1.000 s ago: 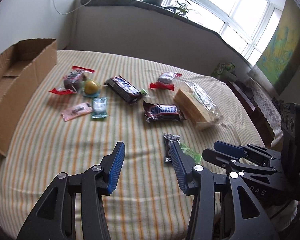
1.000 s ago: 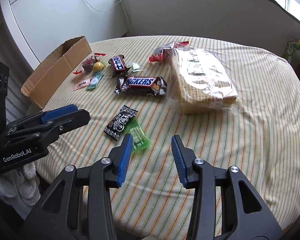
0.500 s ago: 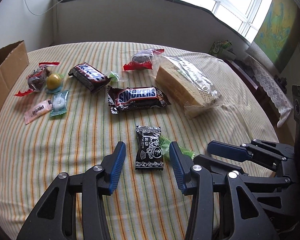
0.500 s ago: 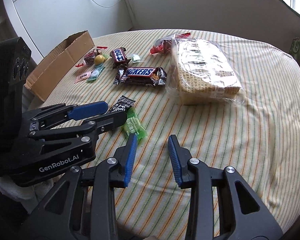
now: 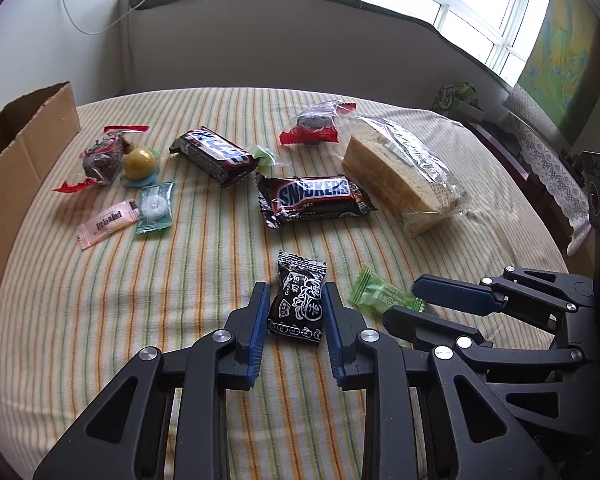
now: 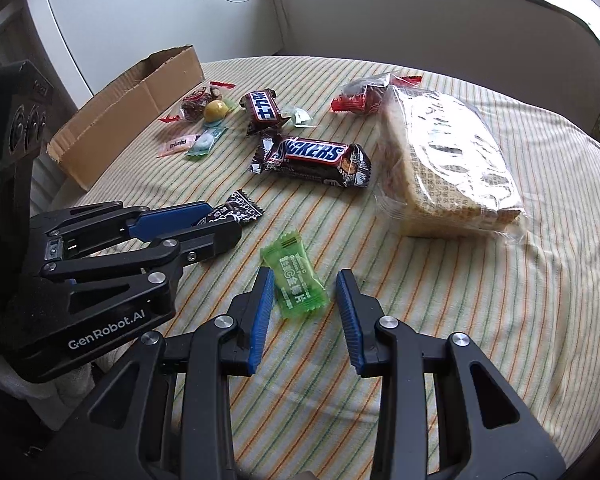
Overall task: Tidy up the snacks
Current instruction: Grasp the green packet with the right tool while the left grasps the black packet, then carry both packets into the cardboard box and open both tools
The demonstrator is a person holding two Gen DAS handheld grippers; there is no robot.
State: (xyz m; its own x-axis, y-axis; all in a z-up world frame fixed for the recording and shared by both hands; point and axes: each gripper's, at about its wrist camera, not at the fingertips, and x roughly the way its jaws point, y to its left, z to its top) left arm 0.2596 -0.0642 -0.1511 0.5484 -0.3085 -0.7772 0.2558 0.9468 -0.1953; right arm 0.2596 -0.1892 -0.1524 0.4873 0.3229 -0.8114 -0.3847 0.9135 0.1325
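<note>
Where the left wrist view looks down, the left tongs (image 5: 294, 304) straddle a black candy packet (image 5: 299, 300) lying flat on the striped tabletop (image 5: 100, 300); their jaws have just been closing and now sit narrowly apart, right beside the wrapper's edges, though firm pressing cannot be told. Beyond the black candy packet lies a Snickers bar (image 5: 314, 200), a second dark bar (image 5: 216, 156) further back to the left, and a bagged wafer block (image 5: 404, 176) to the right. Far left of the packet stands an open cardboard box (image 5: 16, 168). A windowsill with plants runs behind a pale low wall.

In the right wrist view, the right tongs (image 6: 305, 292) bracket a green candy packet (image 6: 296, 280) on the same striped cloth, part open: the left pad lies close to the wrapper, the right pad clear of it. Left of the green packet the left tongs (image 6: 216, 220) cover the black packet (image 6: 238, 212). The Snickers bar (image 6: 312, 156) lies beyond, the cardboard box (image 6: 120, 108) far left, white wall behind.
</note>
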